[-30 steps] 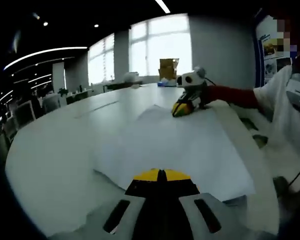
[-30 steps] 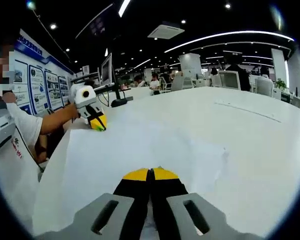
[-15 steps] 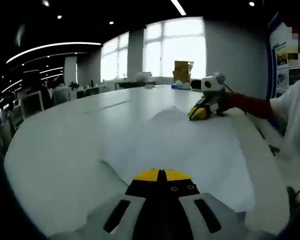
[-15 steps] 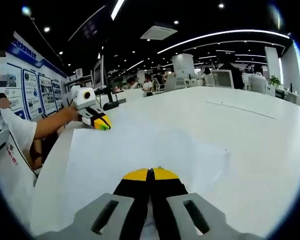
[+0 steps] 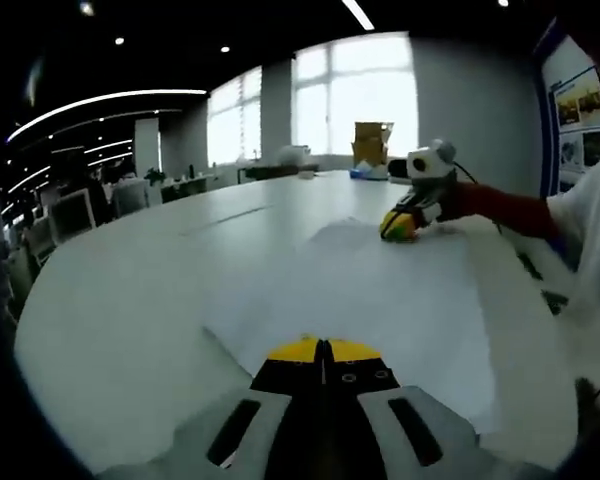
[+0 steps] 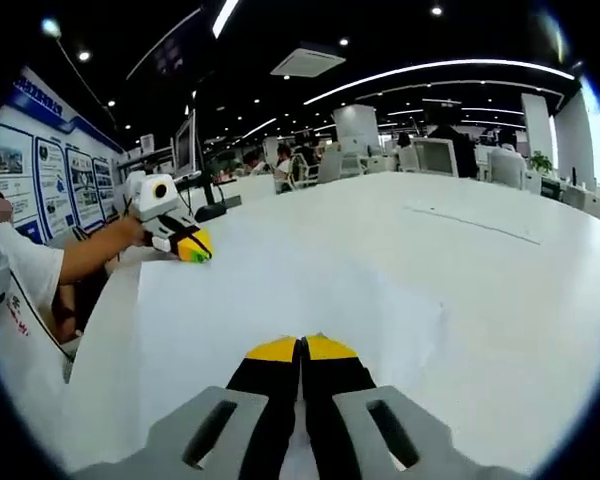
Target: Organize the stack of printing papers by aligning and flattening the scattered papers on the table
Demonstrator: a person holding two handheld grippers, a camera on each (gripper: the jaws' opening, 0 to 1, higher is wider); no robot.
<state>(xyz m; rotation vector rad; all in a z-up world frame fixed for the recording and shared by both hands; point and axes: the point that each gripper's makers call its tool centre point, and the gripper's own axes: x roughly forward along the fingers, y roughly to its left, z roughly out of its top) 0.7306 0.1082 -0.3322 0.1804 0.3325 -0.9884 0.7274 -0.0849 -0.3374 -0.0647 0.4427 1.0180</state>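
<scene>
Both claws closed, pressing papers (image 5: 380, 290) on white table (image 5: 110, 320).

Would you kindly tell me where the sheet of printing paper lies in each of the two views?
Left gripper view: the printing paper spreads from the left tongs up to the right tongs.
Right gripper view: it runs from the right tongs to the left tongs.
Shared landmark: the white table.

You have the printing papers (image 5: 380, 290) lying as a loose white spread on the white table (image 5: 110, 300). Sheets overlap unevenly, with edges and corners jutting out of line on the side toward the open tabletop (image 6: 435, 310). One far corner lifts slightly.
</scene>
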